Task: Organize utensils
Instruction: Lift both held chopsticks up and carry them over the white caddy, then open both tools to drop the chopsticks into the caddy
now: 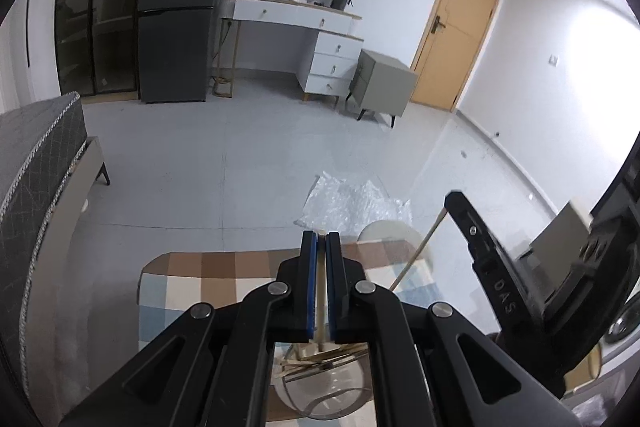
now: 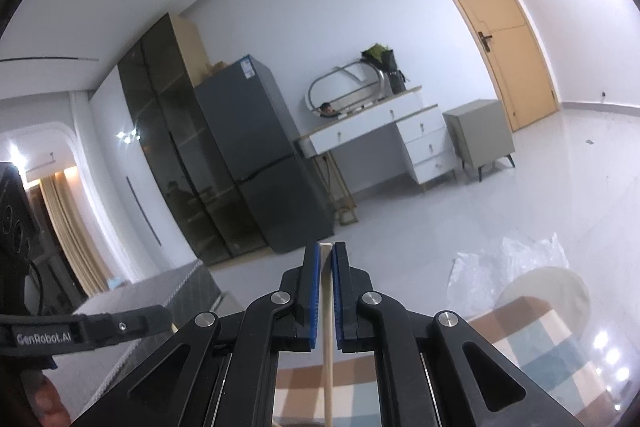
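The right gripper [image 2: 326,259] has its jaws closed on a wooden chopstick [image 2: 327,355], which runs up between the blue pads and down toward the checked cloth on the surface [image 2: 532,339]. The left gripper [image 1: 321,247] has its jaws nearly shut on a second thin pale stick [image 1: 321,311], and below it stands a clear glass jar [image 1: 324,387] with more wooden sticks lying across its mouth. The main risk, as I judge it, is that either stick pivots in its narrow grip, since each is pinched along a thin line and could swing or slip out if it strikes the jar rim on the way in. The sticks already across the opening could block a clean drop and send a new one skidding onto the cloth. In the left view the right gripper sits close on the right with its stick angling across, so the two tools could collide over the jar. A pale round lid or plate [image 1: 390,235] lies at the surface's far edge, with crumpled plastic wrap [image 1: 356,203] on the floor beyond. The dresser [image 1: 316,43], fridge [image 1: 176,7] and door [image 1: 456,23] stand well apart.
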`<state>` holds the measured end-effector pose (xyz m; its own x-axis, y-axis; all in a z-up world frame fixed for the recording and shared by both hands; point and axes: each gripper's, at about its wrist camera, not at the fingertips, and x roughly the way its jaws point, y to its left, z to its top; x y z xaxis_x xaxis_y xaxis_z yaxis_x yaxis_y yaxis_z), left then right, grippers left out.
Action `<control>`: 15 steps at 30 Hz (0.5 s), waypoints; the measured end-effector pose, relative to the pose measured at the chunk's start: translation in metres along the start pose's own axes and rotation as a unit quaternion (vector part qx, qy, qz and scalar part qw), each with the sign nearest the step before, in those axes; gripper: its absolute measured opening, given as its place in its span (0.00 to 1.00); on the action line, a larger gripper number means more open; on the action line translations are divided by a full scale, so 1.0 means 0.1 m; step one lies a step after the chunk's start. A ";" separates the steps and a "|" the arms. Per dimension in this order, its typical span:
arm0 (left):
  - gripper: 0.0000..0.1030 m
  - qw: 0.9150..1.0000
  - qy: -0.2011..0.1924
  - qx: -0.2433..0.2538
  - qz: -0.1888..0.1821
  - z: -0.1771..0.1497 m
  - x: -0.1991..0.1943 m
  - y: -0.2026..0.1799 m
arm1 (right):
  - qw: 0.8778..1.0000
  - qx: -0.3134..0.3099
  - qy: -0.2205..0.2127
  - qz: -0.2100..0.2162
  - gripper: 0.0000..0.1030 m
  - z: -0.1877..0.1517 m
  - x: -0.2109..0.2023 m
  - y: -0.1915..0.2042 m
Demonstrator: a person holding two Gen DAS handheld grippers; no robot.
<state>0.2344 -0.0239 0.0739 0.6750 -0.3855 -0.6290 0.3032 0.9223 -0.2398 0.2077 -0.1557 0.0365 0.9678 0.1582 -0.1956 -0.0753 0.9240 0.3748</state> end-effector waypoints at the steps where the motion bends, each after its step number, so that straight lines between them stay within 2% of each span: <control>1: 0.00 1.000 0.005 0.000 0.000 -0.01 0.02 0.00 | 1.000 -0.005 0.001 0.000 0.05 -0.02 -0.01 0.00; 9: 0.00 1.000 0.028 -0.010 -0.005 -0.11 0.02 0.05 | 0.999 -0.032 0.036 0.003 0.05 -0.17 -0.04 0.04; 15: 0.00 0.999 0.042 -0.015 -0.010 -0.14 0.07 0.04 | 0.996 -0.057 0.062 0.030 0.05 -0.23 -0.12 0.08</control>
<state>0.2308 -0.0225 0.0583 0.6106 -0.4008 -0.6831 0.2949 0.9155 -0.2736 0.1903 -0.1421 0.0206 0.9240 0.2492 -0.2901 -0.1648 0.9440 0.2860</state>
